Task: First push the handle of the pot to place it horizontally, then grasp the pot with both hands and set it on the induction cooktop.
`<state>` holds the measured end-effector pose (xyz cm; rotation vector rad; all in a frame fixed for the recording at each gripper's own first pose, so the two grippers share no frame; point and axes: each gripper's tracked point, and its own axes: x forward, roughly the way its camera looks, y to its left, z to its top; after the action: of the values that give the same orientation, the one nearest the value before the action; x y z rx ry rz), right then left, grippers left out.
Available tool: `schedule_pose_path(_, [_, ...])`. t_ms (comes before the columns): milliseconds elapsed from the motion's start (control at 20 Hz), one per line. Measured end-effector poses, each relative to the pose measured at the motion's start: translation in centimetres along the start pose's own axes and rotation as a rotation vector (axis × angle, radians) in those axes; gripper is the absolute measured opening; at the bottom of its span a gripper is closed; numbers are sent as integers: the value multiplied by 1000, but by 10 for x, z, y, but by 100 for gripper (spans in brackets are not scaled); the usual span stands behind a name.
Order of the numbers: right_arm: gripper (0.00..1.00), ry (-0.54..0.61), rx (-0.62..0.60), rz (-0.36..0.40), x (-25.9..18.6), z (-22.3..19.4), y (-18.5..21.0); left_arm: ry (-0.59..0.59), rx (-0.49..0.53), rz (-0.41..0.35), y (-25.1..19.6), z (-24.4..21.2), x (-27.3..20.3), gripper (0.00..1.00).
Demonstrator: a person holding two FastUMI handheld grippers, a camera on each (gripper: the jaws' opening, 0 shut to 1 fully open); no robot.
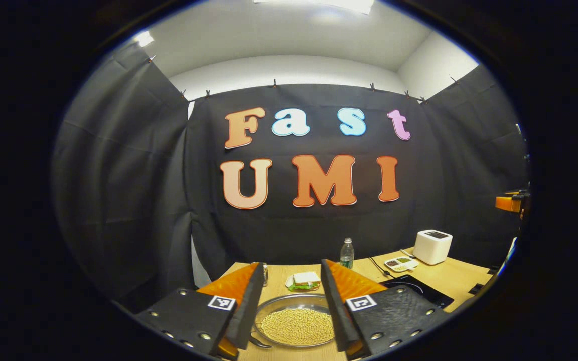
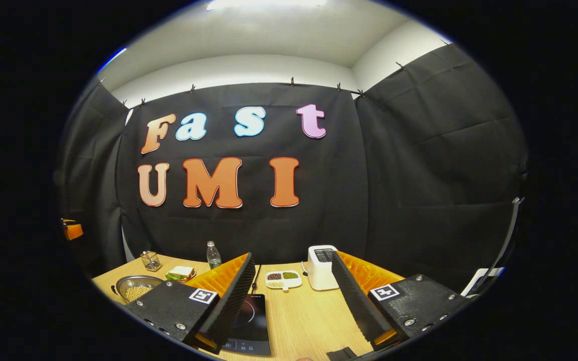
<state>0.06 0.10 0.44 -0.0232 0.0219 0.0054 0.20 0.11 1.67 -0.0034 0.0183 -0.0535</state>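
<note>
1. Plainly, little of the task is done: the left gripper (image 1: 289,321) hangs above the pot (image 1: 296,326), fingers spread wide, holding nothing, with the pot showing between them.
2. The right gripper (image 2: 289,311) is likewise wide open and empty, poised over the table (image 2: 309,321) with the cooktop (image 2: 251,321) just beside its left finger.
3. The pot, filled with pale beans, sits on the table left of the cooktop and apart from it, so the push and the two-handed lift are both left to do.
4. A dark stub at the pot's near rim may be its handle (image 1: 260,343); the fingers cut it off, so I cannot tell its angle.
5. Farther back stand a sandwich (image 1: 304,281), a bottle (image 1: 346,253) and a toaster (image 1: 432,246).
</note>
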Motion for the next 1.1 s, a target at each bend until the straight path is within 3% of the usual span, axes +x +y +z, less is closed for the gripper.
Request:
schedule_pose_path(100, [95, 0, -1, 1, -1, 0, -1, 5, 3, -10, -2, -1, 0, 53])
schedule_pose_path(150, [95, 1, -2, 1, -1, 0, -1, 2, 8, -22, -5, 0, -1, 53])
schedule_pose_path(450, [95, 6, 2, 5, -1, -3, 0, 59, 6, -43, -9, -17, 4, 2])
schedule_pose_path(1100, [95, 15, 0, 20, 5, -6, 10, 213, 30, -65, -5, -91, -10, 3])
